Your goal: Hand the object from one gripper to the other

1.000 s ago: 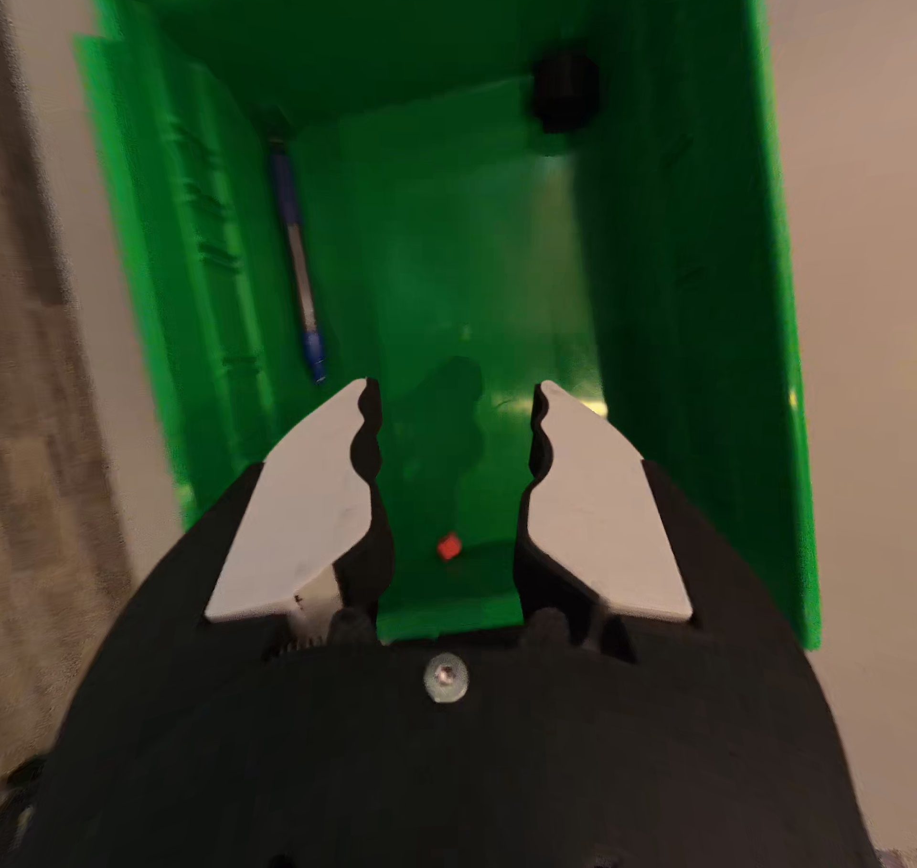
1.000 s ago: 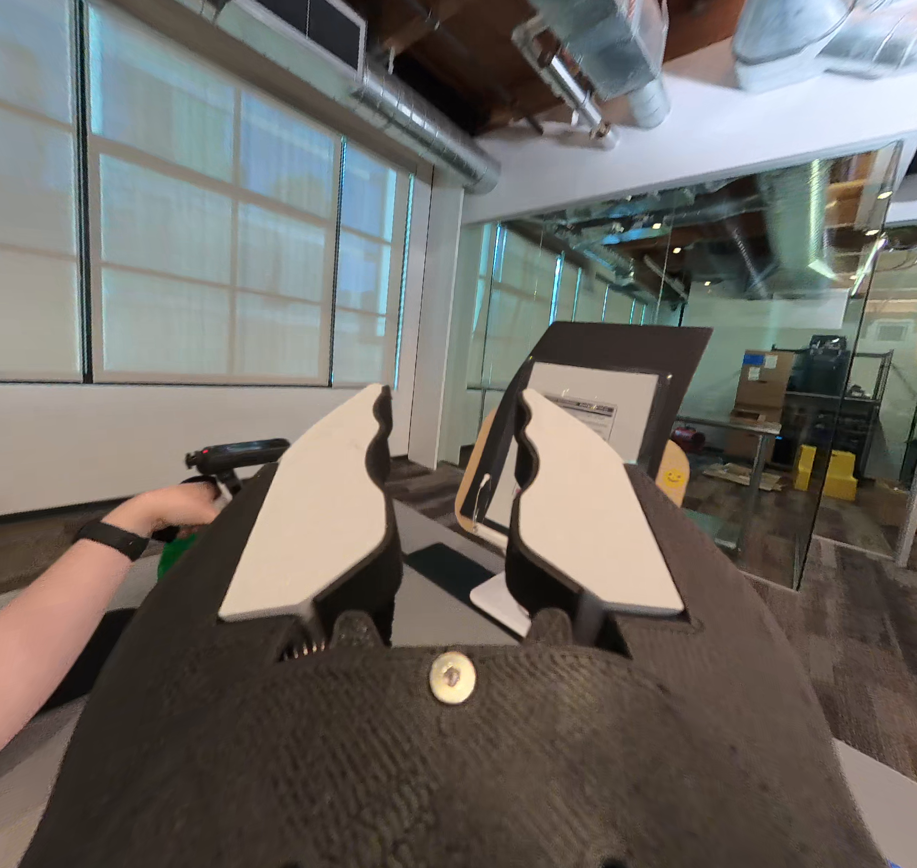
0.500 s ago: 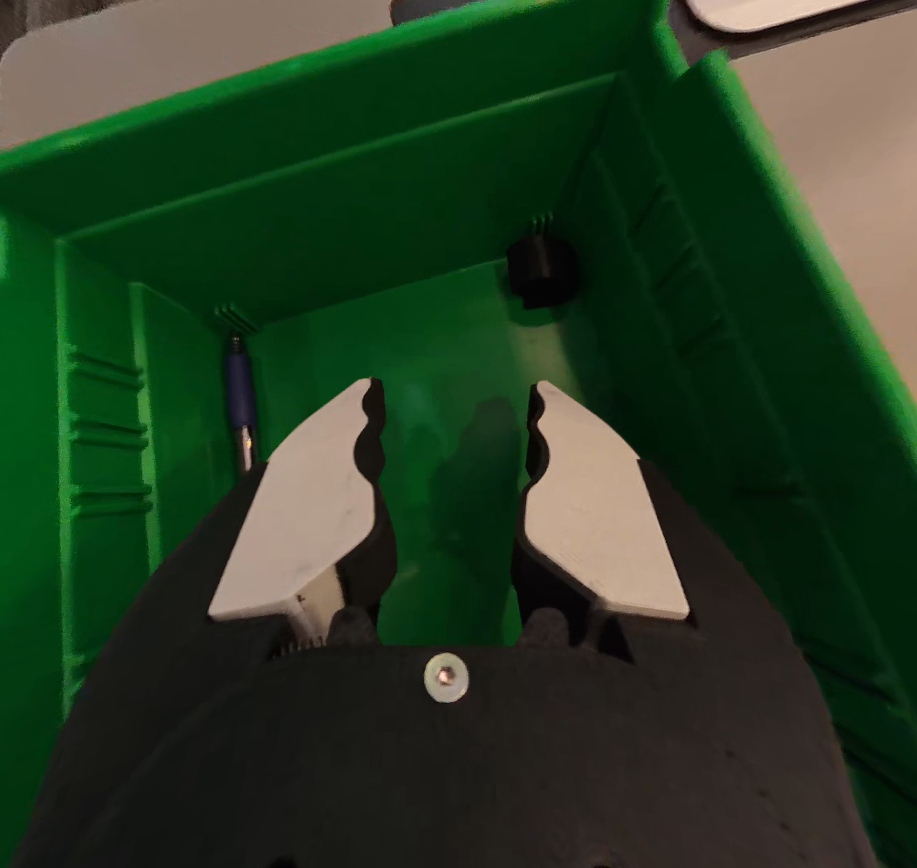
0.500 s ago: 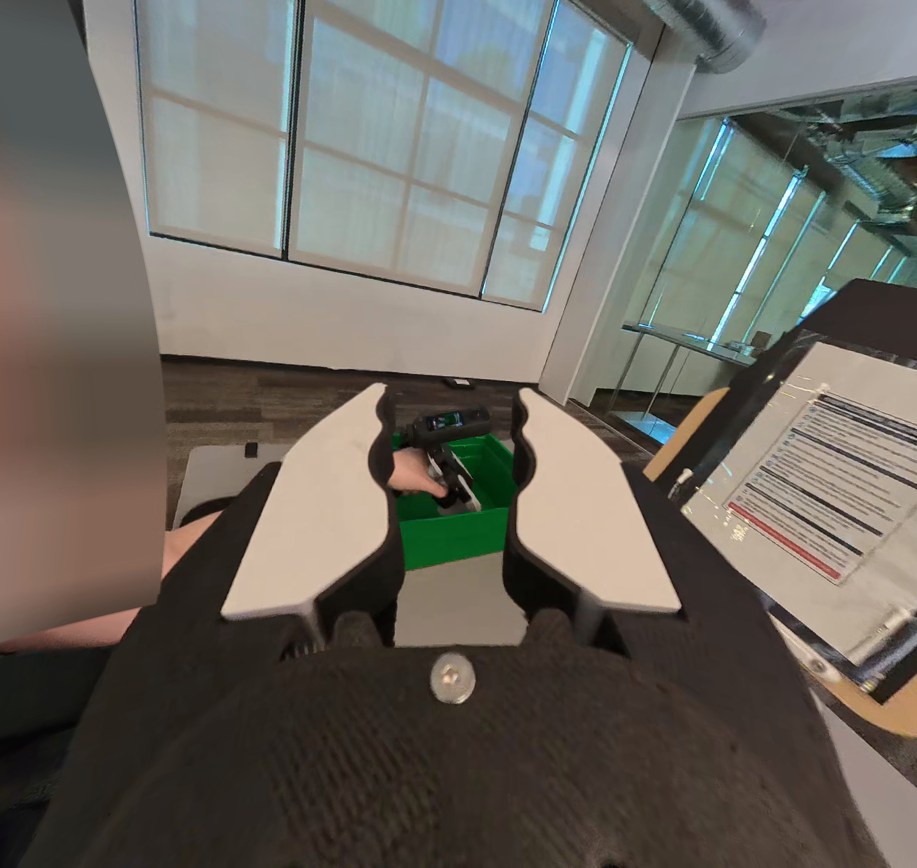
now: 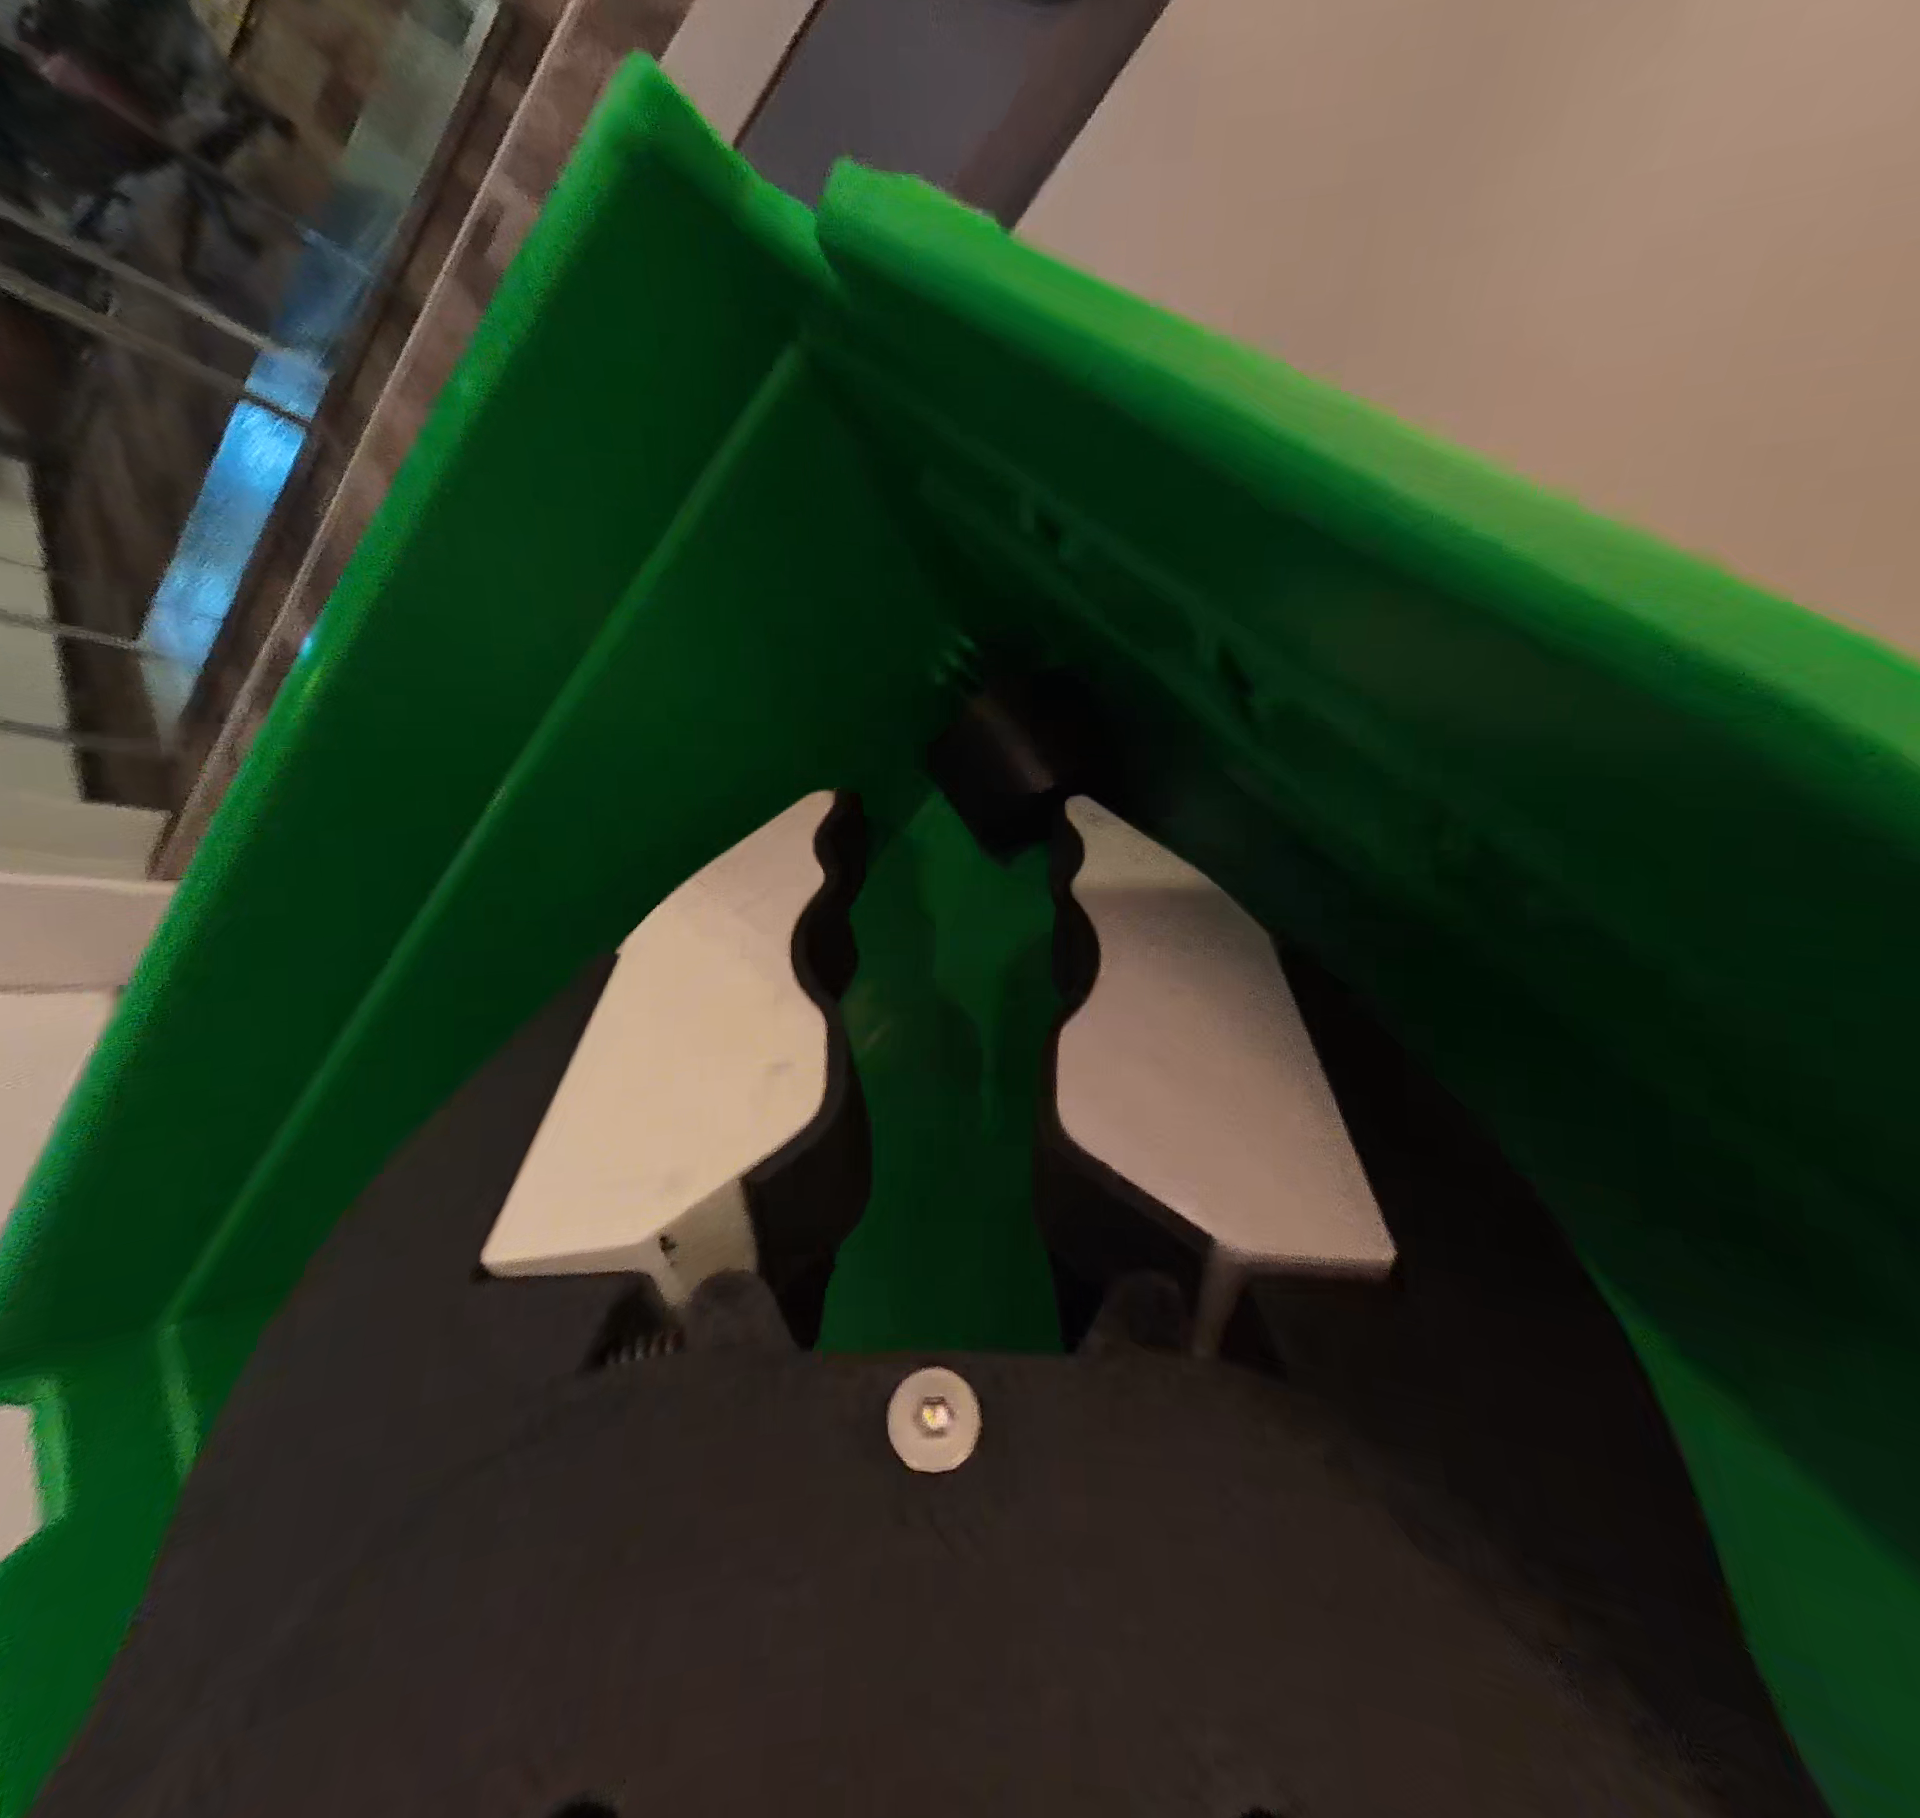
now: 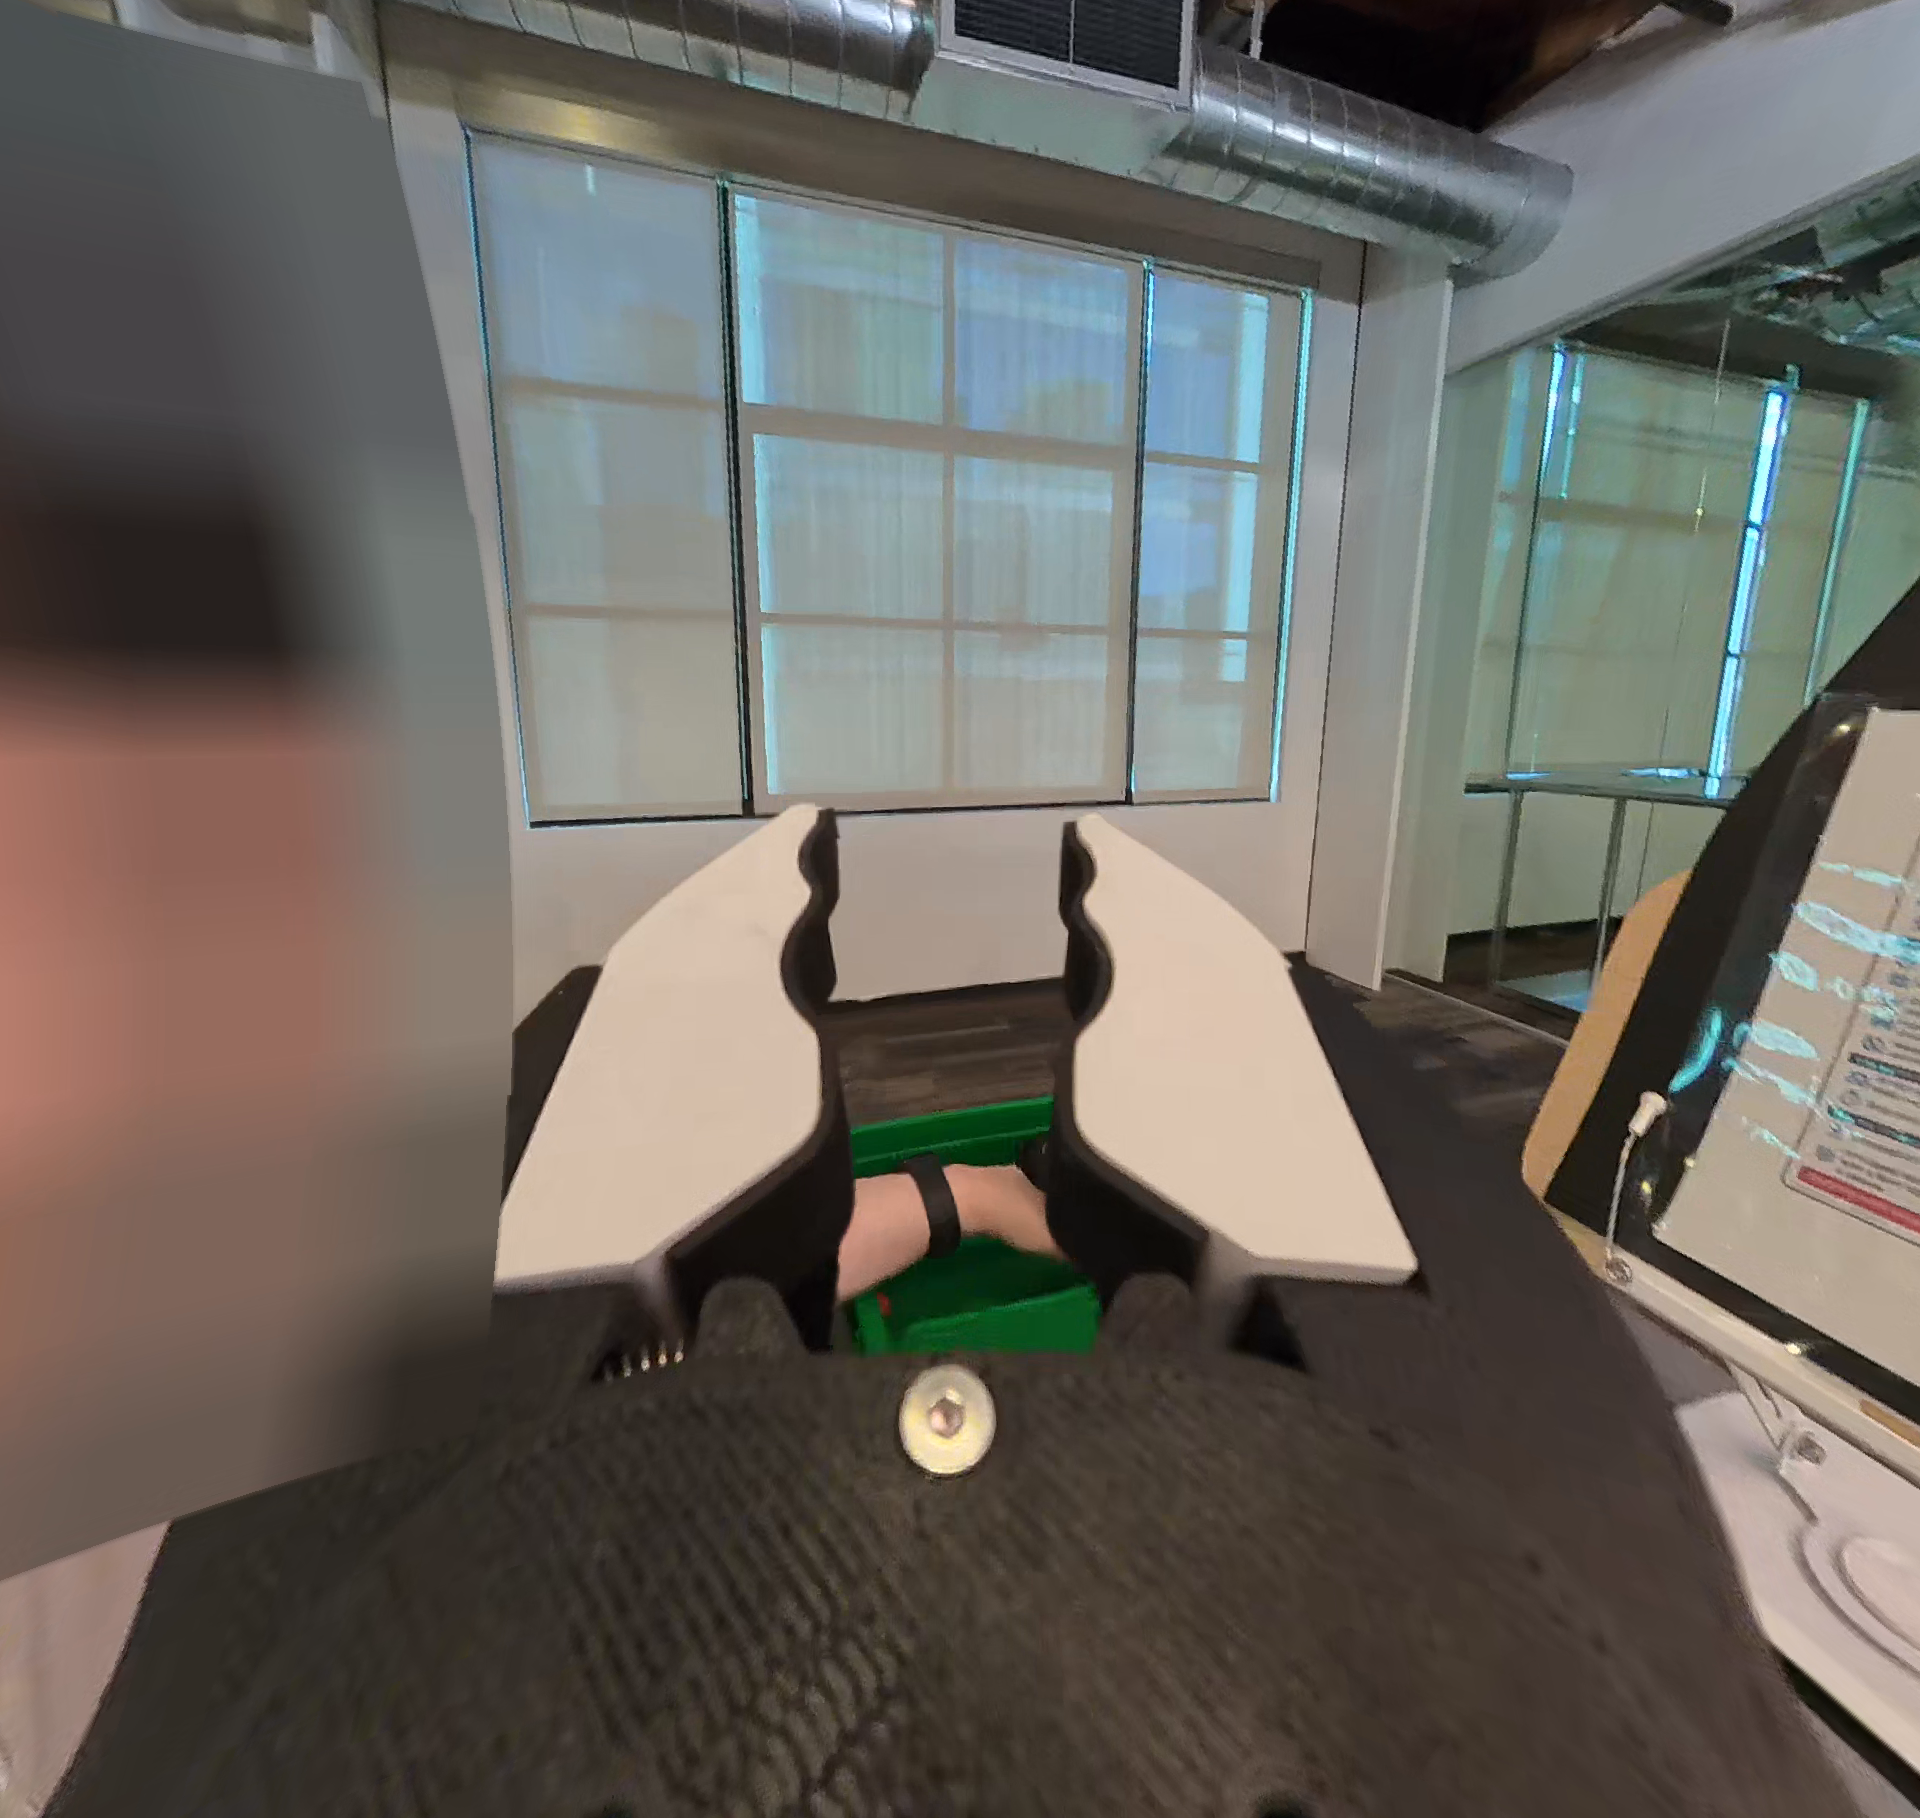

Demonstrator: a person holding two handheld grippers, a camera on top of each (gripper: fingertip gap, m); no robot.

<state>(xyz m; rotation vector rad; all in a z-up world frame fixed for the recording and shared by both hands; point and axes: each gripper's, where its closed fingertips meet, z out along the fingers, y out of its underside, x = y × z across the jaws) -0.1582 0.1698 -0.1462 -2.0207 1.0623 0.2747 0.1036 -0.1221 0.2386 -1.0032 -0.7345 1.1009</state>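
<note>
So the room's an open office with a big gridded window point(image 6: 940, 511), silver ducting point(image 6: 1351, 147) along the ceiling and dark wood flooring, and there's a pale worktop point(image 5: 1507, 262) carrying a green bin point(image 5: 644, 688). My left gripper point(image 5: 951, 818) is down inside that bin with the jaws apart, nothing between them, tips aimed at the far corner where a small black object point(image 5: 992, 776) sits just beyond them; too blurry to say if they touch it. My right gripper point(image 6: 945, 833) is held up in the air, jaws apart and empty, and through the gap I see my wrist point(image 6: 914, 1218) over the bin.
</note>
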